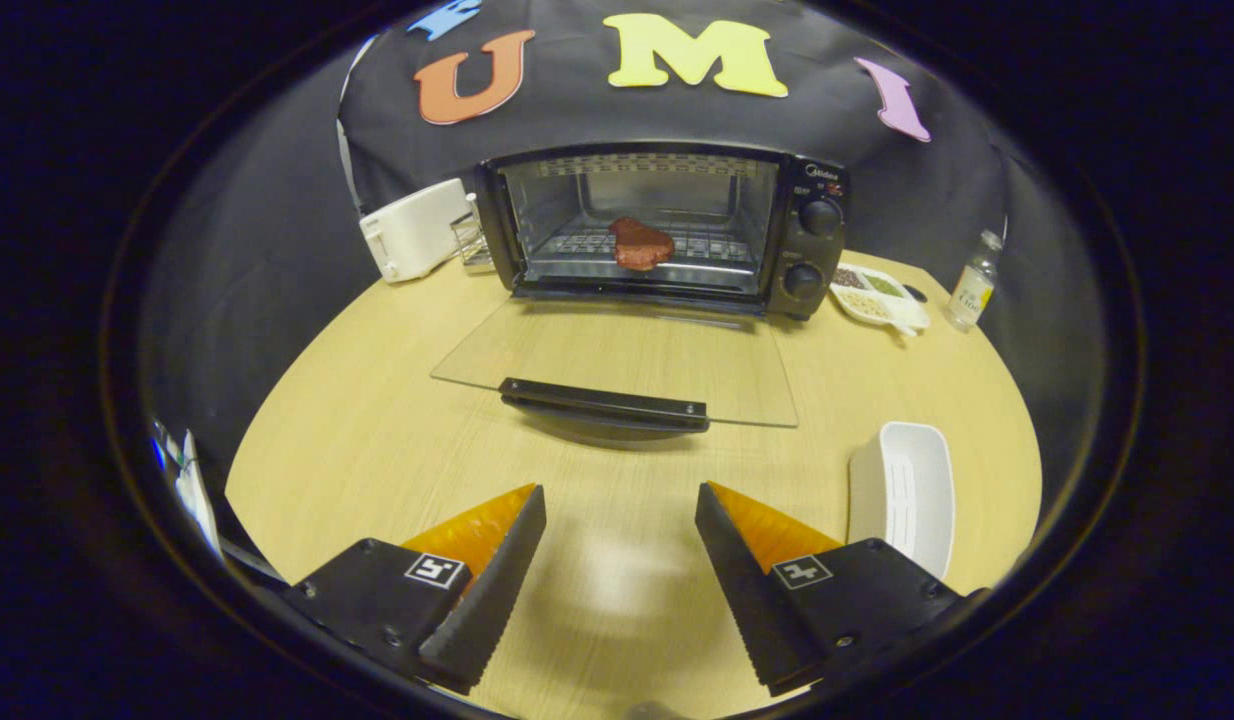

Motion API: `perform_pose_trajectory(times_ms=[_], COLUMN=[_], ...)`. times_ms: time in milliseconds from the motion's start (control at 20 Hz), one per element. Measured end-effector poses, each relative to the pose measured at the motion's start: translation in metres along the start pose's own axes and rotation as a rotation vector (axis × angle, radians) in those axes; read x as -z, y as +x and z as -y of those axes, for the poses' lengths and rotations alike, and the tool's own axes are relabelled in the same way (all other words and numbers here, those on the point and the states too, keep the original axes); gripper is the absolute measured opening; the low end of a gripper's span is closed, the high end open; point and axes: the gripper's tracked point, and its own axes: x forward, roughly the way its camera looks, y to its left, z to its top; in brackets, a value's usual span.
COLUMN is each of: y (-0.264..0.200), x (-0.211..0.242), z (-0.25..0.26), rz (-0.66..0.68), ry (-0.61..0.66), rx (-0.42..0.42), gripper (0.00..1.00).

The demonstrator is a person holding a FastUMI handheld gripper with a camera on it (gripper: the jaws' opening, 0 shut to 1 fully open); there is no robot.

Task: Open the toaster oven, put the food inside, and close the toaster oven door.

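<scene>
A light wooden table [377,420] carries a black toaster oven [667,225], a white toaster [412,230] beside it, a divided dish [877,295], a small bottle [974,285] and a white tray [902,495].

The worktop [377,430] looked like pale matt wood. The toaster oven [667,225] had a clear glossy glass door [617,365], and the open claw [620,510] had ridged fingers [487,590].

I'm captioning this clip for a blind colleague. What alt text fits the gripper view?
A toaster oven stands with its glass door folded down flat over a wooden table, a piece of reddish food on the rack inside. The open, empty gripper is short of the door handle, a white tray beside it.
</scene>
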Motion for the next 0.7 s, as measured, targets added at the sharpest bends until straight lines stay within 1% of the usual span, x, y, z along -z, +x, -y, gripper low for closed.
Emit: perform_pose_trajectory(times_ms=[350, 600, 700], y=[0.037, 0.046, 0.046], x=[-0.007, -0.015, -0.017], z=[0.002, 0.004, 0.005], rz=[-0.029, -0.027, -0.033], ry=[-0.013, -0.044, -0.037], rx=[0.004, 0.016, 0.011], gripper=[0.97, 0.97, 0.97])
